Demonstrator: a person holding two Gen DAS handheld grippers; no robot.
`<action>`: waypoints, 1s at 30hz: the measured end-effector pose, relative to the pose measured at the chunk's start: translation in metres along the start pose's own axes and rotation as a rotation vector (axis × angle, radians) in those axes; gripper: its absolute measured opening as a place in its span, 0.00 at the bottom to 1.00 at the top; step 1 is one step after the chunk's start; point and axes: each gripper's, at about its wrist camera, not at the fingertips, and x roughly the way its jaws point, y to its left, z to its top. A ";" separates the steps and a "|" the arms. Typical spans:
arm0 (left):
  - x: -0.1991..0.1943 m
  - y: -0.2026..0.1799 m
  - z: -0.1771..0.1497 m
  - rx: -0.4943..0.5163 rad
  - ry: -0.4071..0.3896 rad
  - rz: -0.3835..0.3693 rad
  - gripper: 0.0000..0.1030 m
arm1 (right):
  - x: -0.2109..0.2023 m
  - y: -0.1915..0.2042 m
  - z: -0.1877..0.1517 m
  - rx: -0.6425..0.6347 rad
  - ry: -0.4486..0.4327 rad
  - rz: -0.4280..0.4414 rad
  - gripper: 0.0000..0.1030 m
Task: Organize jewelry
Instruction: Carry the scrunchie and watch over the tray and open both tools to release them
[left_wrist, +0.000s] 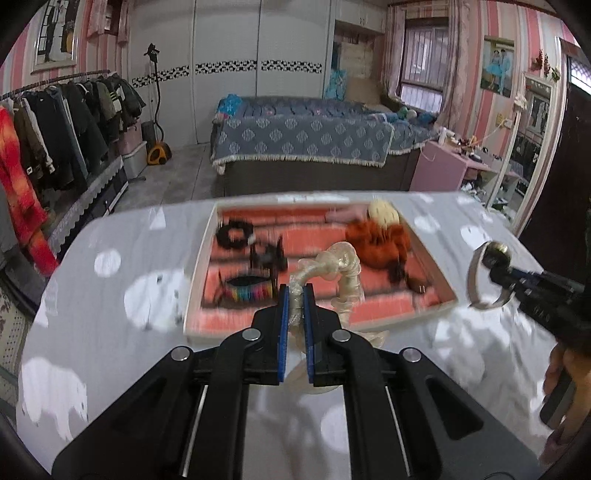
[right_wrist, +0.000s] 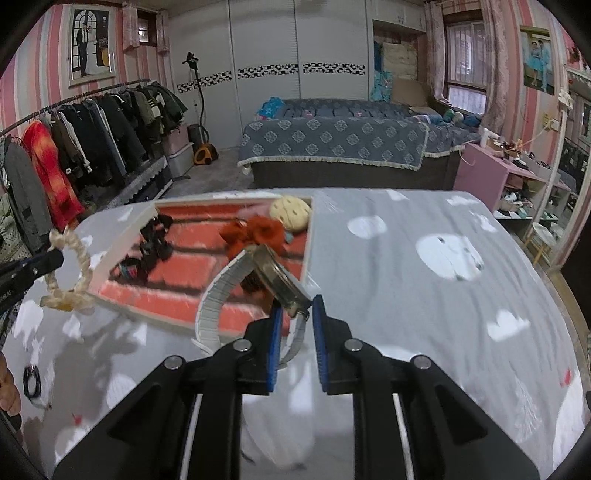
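A white tray (left_wrist: 196, 273) with a red lining lies on the grey table; it also shows in the right wrist view (right_wrist: 308, 240). It holds black hair ties (left_wrist: 235, 235), a rainbow band (left_wrist: 248, 291), an orange scrunchie (left_wrist: 380, 240) and a cream round piece (left_wrist: 384, 214). My left gripper (left_wrist: 295, 295) is shut on a cream braided loop (left_wrist: 341, 264) above the tray's near edge. My right gripper (right_wrist: 297, 314) is shut on a white-strapped wristwatch (right_wrist: 218, 295) above the tray's near right corner. Each gripper shows in the other's view: right (left_wrist: 495, 275), left (right_wrist: 55, 260).
The table has a grey cloth with white patches (right_wrist: 447, 254). A small black ring (right_wrist: 32, 380) lies on it at the left. Behind are a bed (left_wrist: 303, 136), a clothes rack (left_wrist: 55, 122) and a pink dresser (left_wrist: 450, 162).
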 end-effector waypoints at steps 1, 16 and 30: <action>0.004 0.001 0.007 0.002 -0.011 0.004 0.06 | 0.003 0.004 0.003 -0.003 0.000 0.000 0.16; 0.091 0.035 0.010 -0.021 0.048 0.078 0.06 | 0.073 0.036 0.016 -0.007 0.008 -0.031 0.16; 0.124 0.056 -0.010 -0.030 0.120 0.129 0.07 | 0.087 0.039 0.011 0.008 0.021 -0.046 0.16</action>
